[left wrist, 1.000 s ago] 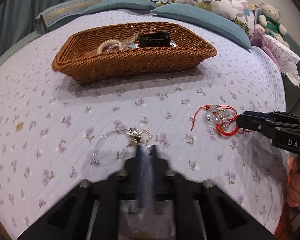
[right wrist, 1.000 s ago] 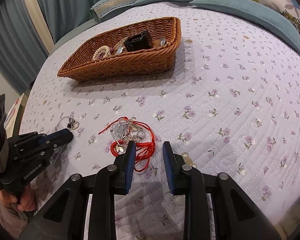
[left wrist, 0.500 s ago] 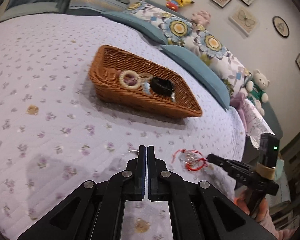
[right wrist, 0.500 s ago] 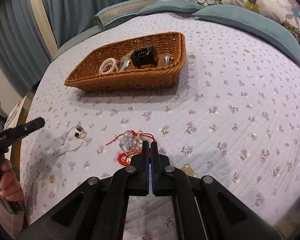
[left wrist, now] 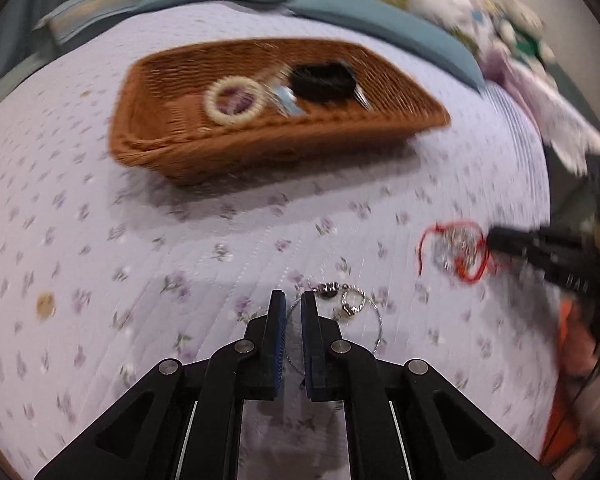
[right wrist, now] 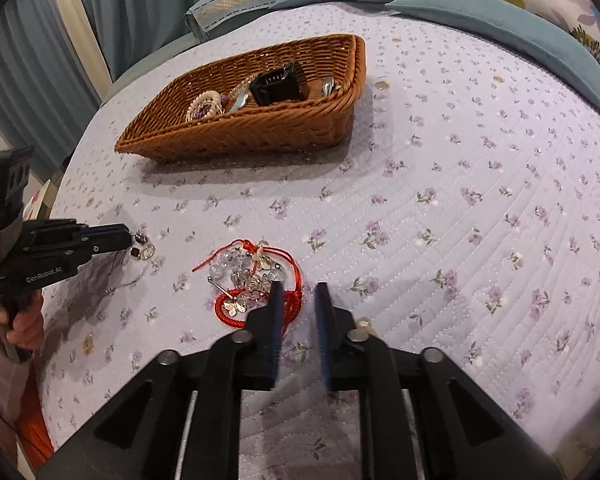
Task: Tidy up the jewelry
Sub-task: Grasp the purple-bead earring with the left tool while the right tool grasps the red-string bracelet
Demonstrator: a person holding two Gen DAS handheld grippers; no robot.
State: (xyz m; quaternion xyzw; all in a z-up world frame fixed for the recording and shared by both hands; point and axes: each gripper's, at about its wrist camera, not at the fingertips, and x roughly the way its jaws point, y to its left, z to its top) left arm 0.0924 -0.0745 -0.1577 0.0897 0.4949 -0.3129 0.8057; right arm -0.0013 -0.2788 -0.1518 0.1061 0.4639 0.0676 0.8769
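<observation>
Both grippers, shut 0.5 s ago, now show parted fingers; left view has swung back low over the bed.

Left gripper (left wrist: 293, 300): fingers narrowly apart, thin wire of the silver necklace (left wrist: 350, 304) running between them; grip on it cannot be confirmed, view blurred. Necklace charms lie on the lilac floral quilt (right wrist: 480, 200) just beyond the fingertips. Right gripper (right wrist: 299, 294): fingers at moderate gap, holding nothing, left fingertip (right wrist: 277, 296) overlapping the near edge of the red cord bracelet (right wrist: 256, 280) with its clear beads and small metal charms. Bracelet rests on the quilt, near the necklace, apart from it. Wicker basket (right wrist: 260, 128) sits farther up the bed, containing a beaded ring bracelet (right wrist: 206, 105), a black box (right wrist: 278, 85) and silver pieces.
</observation>
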